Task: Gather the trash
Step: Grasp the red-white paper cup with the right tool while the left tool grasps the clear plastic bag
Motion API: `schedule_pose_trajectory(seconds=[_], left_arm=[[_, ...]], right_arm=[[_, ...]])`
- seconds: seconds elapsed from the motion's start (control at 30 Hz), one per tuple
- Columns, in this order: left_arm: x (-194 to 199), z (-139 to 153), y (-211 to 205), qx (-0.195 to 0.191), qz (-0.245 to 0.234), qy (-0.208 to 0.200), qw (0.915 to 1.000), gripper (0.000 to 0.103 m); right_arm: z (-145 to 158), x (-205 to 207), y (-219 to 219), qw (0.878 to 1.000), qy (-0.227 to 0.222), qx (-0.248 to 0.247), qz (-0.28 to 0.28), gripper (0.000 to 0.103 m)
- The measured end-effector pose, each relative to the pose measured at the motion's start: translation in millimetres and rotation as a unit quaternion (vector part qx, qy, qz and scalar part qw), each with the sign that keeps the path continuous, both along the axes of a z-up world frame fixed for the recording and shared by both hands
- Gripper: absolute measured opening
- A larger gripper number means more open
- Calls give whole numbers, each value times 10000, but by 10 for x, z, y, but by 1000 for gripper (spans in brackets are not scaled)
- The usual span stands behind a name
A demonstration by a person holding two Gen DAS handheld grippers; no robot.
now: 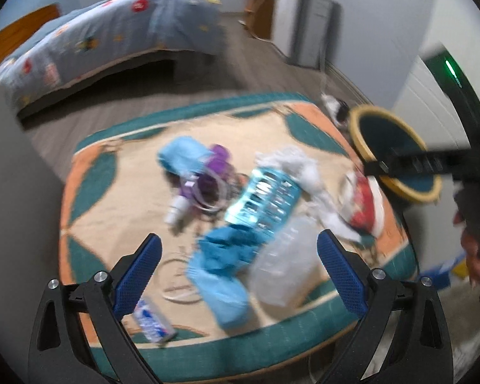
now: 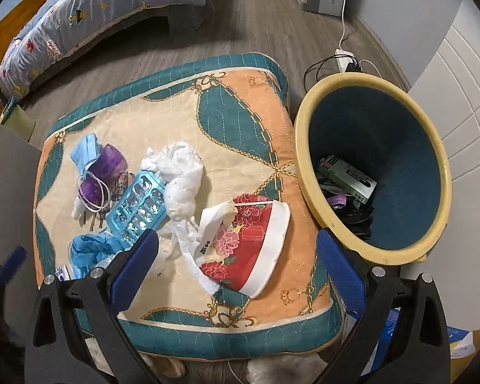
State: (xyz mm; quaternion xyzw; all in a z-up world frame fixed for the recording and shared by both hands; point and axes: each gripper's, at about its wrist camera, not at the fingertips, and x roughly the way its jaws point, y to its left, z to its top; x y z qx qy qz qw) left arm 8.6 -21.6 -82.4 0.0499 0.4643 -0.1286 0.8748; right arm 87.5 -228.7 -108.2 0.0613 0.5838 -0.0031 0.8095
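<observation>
Beside cushion (image 2: 240, 102), bin (image 2: 307, 166) holding boxes (image 2: 352, 176).

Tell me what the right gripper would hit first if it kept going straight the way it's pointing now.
Most likely the torn red flowered paper bowl. It lies on the cushion right ahead of the open right gripper, between its fingers in the right wrist view. Depth is hard to judge, so take this as a best guess.

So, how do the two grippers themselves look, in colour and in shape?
Both look alike. The left gripper and the right gripper each have a black angular frame with round silver bolts, and two fingers faced with textured blue pads. No cables or markings show.
</observation>
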Motion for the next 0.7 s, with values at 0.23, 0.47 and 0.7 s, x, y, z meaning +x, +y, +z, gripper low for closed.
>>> schedule_pose_trajectory(seconds=[0.23,0.47,0.7], left_arm=[[-9,-194,-309,333,-596,109,9976,95],[69,-301,-351,291,-757,307,9962,82],[111,-420,-413,421,-954,437,9936,74]], right_arm=[[-146,81,107,9997,142,-96,166,79],[-299,144,218,9988,371,45,306,65],[-398,180,251,9980,540,-21,326,48]])
